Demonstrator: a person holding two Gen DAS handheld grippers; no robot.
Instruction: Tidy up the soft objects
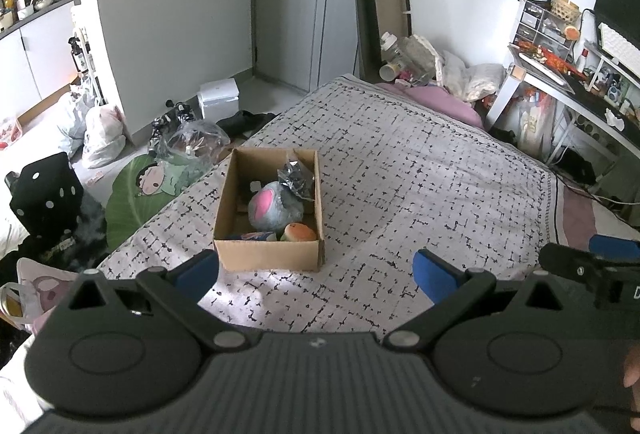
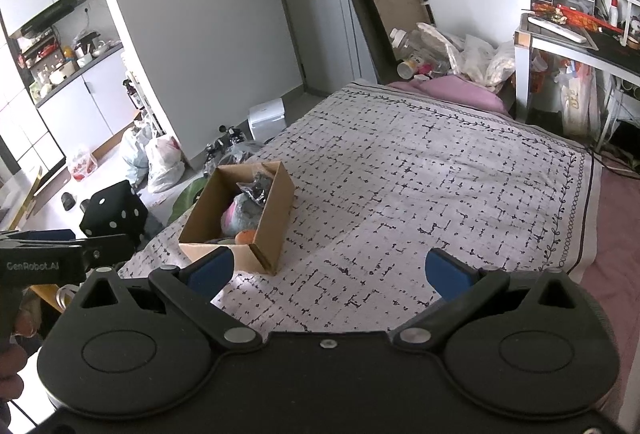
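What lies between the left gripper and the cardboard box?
Only bare patterned bedspread separates the left gripper from the cardboard box, seen in the left wrist view.

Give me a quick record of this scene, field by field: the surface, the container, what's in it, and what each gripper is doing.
surface: bed with patterned cover
container: open cardboard box standing on the cover
contents: grey and pink plush, orange plush, crinkled dark plastic bag, a blue item only partly visible
loose soft objects on the cover: none visible
left gripper: open, holding nothing, behind the box
right gripper: open, holding nothing, to the right of the box
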